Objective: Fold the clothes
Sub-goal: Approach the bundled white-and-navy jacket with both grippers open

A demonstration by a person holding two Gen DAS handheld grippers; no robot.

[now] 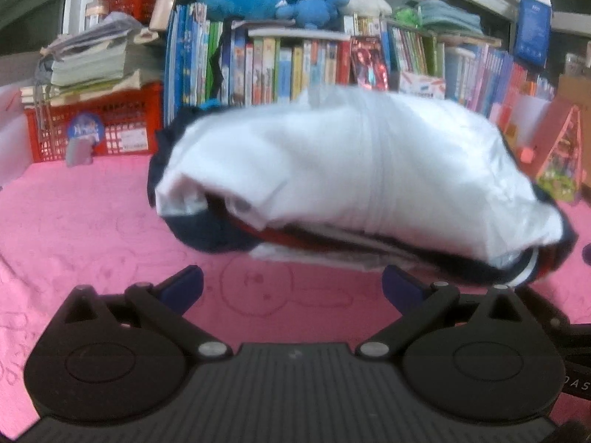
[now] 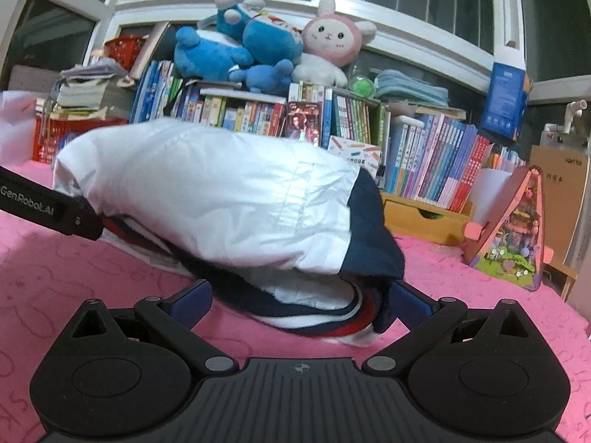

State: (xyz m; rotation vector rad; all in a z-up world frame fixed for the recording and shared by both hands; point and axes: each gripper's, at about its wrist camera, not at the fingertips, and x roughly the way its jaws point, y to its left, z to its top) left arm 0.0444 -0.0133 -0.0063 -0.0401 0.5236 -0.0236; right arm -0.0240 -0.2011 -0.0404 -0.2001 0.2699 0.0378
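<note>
A folded garment [image 1: 351, 170], white with navy and red trim, lies in a thick bundle on the pink cloth [image 1: 74, 221]. My left gripper [image 1: 293, 282] stands open just in front of the bundle's near edge, with only pink cloth between its fingers. In the right wrist view the same garment [image 2: 207, 199] fills the middle, its navy end to the right. My right gripper [image 2: 301, 295] is open, and the striped lower layers of the bundle reach between its blue pads [image 2: 406, 299]. The left gripper's black body [image 2: 48, 210] shows at the left, beside the bundle.
A row of books [image 1: 295, 66] with plush toys [image 2: 240, 51] on top lines the back. A red basket [image 1: 110, 125] under stacked papers stands at the back left. A toy house [image 2: 517, 229] and a wooden drawer box [image 2: 417, 217] stand at the right.
</note>
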